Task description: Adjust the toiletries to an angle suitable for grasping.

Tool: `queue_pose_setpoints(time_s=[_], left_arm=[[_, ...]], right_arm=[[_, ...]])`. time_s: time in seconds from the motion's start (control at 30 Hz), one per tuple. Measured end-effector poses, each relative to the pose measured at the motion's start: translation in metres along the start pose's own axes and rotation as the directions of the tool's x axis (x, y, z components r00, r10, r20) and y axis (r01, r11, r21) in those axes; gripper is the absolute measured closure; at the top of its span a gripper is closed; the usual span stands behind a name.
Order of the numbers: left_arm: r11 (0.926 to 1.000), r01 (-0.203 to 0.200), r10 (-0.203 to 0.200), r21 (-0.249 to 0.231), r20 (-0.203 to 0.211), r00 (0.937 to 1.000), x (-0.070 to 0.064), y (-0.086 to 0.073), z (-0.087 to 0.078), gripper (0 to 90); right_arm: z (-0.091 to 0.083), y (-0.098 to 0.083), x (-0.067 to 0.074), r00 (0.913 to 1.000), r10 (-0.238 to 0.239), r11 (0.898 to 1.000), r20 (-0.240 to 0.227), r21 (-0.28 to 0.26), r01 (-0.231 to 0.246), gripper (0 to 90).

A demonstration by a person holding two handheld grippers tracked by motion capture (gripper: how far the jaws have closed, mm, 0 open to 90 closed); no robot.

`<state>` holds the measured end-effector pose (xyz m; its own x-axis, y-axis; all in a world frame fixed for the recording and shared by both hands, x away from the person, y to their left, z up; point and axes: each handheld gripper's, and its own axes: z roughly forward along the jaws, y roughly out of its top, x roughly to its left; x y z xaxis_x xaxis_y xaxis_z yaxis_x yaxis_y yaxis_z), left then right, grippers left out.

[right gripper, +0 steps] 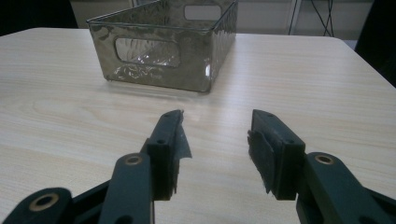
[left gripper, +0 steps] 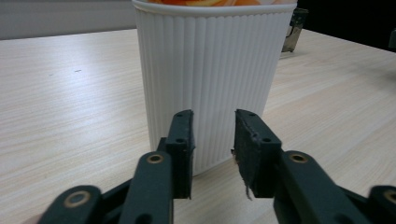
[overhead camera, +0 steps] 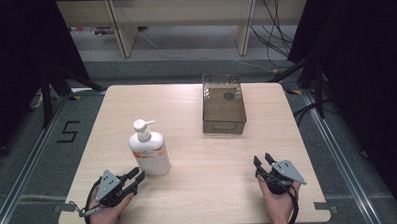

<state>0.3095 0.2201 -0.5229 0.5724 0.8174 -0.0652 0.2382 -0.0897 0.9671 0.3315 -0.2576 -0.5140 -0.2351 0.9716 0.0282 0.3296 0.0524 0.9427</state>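
**White ribbed pump bottle, jaws empty**

White plastic pump bottle (overhead camera: 149, 152), 1 pc, stands upright left of centre in the high view; ribbed lower wall, orange label, text unreadable. Light wood-grain table (overhead camera: 199, 192), rounded corners. 1 clear smoky plastic basket (overhead camera: 224, 120), rectangular w/ cutout handles, upper centre-right, well apart from bottle. Left gripper (overhead camera: 137, 176), bottom left, jaws spread, nothing between, tips just beside bottle base. Right gripper (overhead camera: 263, 160), bottom right, jaws spread, empty, pointing toward basket. Floor mark "5" (overhead camera: 68, 131) at left.
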Motion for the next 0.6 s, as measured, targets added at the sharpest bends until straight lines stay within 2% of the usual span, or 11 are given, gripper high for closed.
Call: queue_pose_setpoints(time_s=[0.07, 0.13, 0.17, 0.23, 0.27, 0.3, 0.33, 0.4, 0.43, 0.47, 0.6], left_arm=[[0.9998, 0.004, -0.004, 0.019, -0.008, 1.0000, -0.003, 0.001, -0.002, 74.4], [0.9999, -0.013, 0.013, -0.003, 0.013, 0.9998, -0.004, 0.004, -0.001, 80.2], [1.0000, -0.007, 0.006, 0.002, 0.009, 0.9999, -0.007, 0.006, -0.002, 82.4], [0.9999, -0.009, 0.009, 0.009, 0.016, 0.9998, -0.010, 0.008, -0.004, 86.6], [0.9994, -0.026, 0.027, -0.023, 0.040, 0.9988, -0.010, 0.010, -0.001, 88.1], [0.9999, -0.012, 0.012, -0.003, 0.022, 0.9997, -0.012, 0.012, -0.004, 89.3], [0.9993, -0.023, 0.024, -0.028, 0.034, 0.9991, -0.012, 0.014, -0.002, 89.5], [0.9997, -0.008, 0.008, -0.022, 0.018, 0.9998, -0.015, 0.018, -0.004, 89.7], [0.9994, -0.012, 0.012, -0.031, 0.023, 0.9997, -0.015, 0.020, -0.003, 89.7], [0.9991, -0.012, 0.013, -0.040, 0.025, 0.9996, -0.016, 0.022, -0.003, 89.7], [0.9996, -0.014, 0.015, -0.024, 0.025, 0.9996, -0.021, 0.027, -0.001, 89.7]], right_arm=[[0.000, 0.000, 0.000, 1.0000, 0.004, 1.000, -0.005, -0.006, -0.004, 54.7], [-0.001, 0.000, 0.000, 1.0000, -0.002, 1.000, -0.007, -0.006, 0.002, 54.6], [0.000, 0.000, 0.001, 0.9994, 0.023, 1.000, -0.027, -0.002, -0.023, 54.6], [-0.001, 0.000, 0.001, 0.9998, 0.013, 1.000, -0.016, 0.004, -0.013, 54.6], [0.000, 0.000, 0.001, 0.9998, 0.014, 1.000, -0.015, -0.002, -0.014, 54.6], [0.000, 0.000, 0.001, 0.9997, 0.012, 1.000, -0.021, 0.002, -0.012, 54.6], [0.000, 0.000, 0.001, 0.9997, 0.013, 1.000, -0.021, 0.005, -0.013, 54.6], [-0.001, 0.000, 0.001, 0.9995, 0.020, 1.000, -0.024, 0.009, -0.020, 54.5], [-0.001, 0.000, 0.003, 0.9991, 0.042, 0.999, -0.011, 0.011, -0.042, 54.5], [-0.001, 0.000, 0.000, 1.0000, 0.003, 1.000, -0.007, 0.000, -0.003, 54.5], [-0.001, 0.000, 0.001, 0.9999, 0.006, 1.000, -0.009, 0.003, -0.006, 54.4]])
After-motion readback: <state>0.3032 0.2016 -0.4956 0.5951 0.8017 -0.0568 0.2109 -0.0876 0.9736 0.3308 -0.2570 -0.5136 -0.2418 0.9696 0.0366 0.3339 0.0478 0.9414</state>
